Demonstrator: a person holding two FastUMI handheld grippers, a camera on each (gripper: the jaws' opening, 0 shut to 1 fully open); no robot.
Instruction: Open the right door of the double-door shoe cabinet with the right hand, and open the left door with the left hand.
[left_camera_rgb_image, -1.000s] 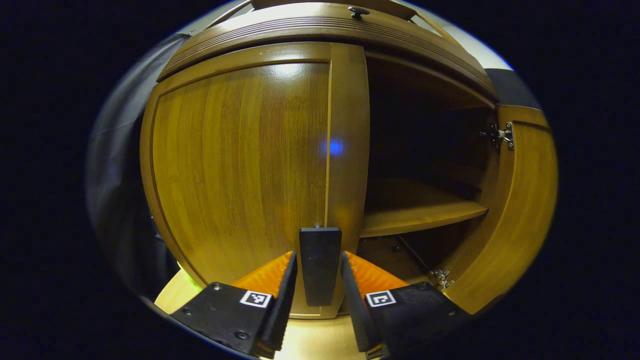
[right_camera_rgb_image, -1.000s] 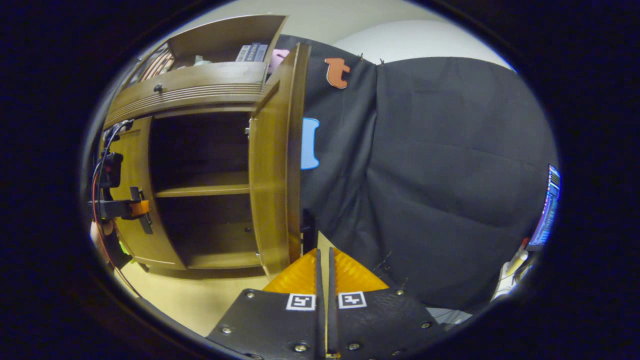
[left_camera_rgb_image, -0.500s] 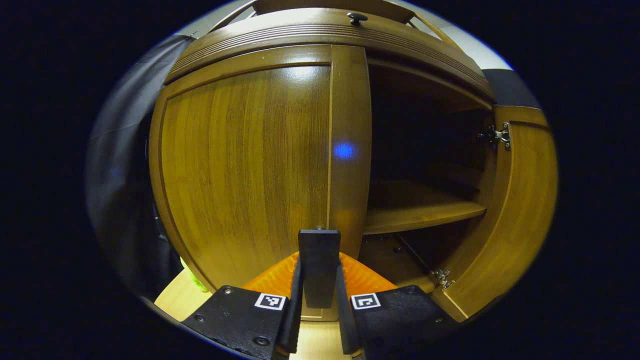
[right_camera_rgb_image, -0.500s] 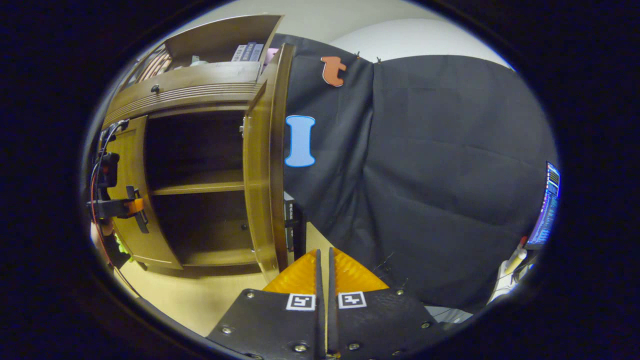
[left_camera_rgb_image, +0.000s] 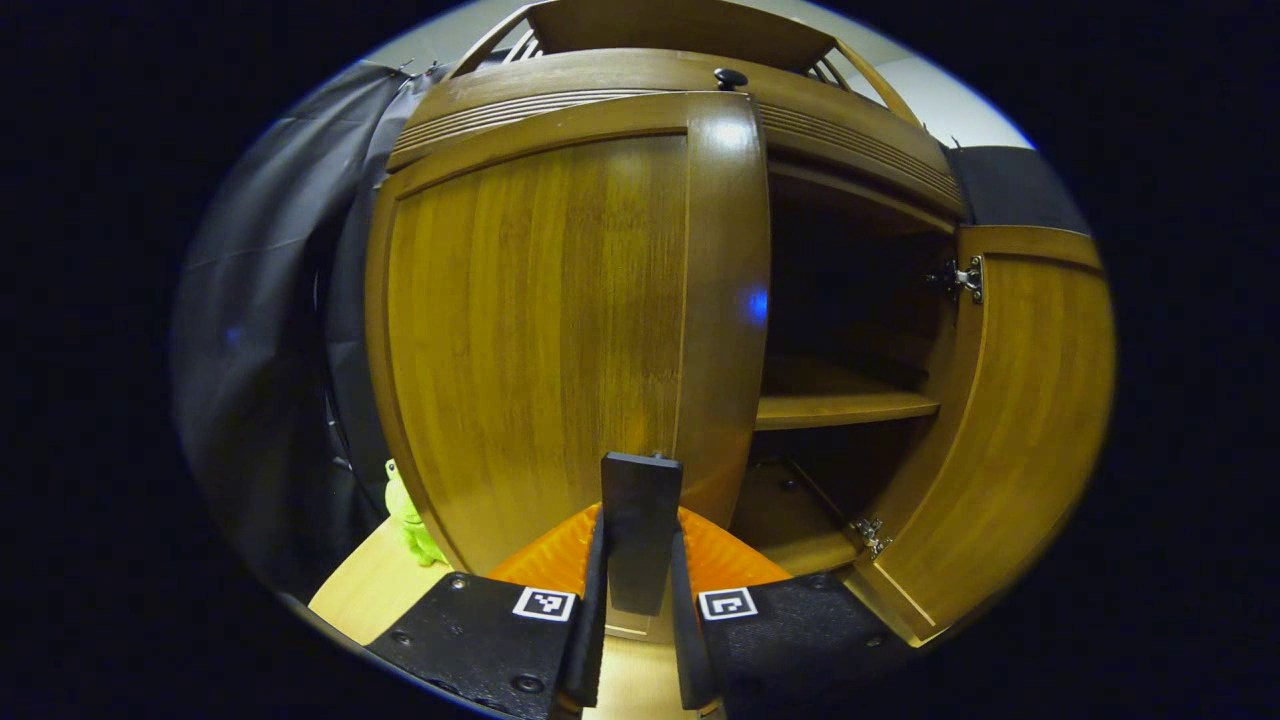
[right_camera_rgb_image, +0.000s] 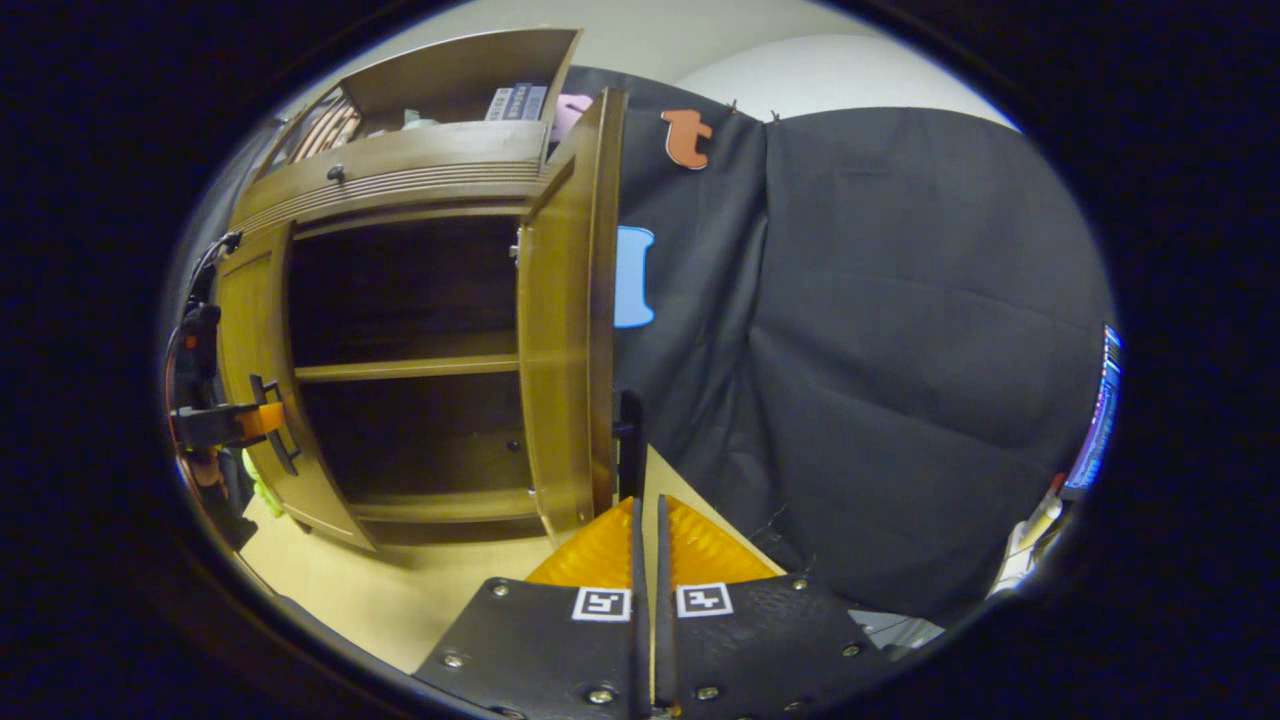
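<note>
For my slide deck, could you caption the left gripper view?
Left gripper shut on the left door's handle, left door ajar, right door open.

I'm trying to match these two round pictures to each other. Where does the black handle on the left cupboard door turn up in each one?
Left gripper view: the black handle stands bottom centre, clamped between the left tongs.
Right gripper view: the same handle is far left at mid height, on the left door, with the left tongs on it.
Shared landmark: the inner shelf.
</note>
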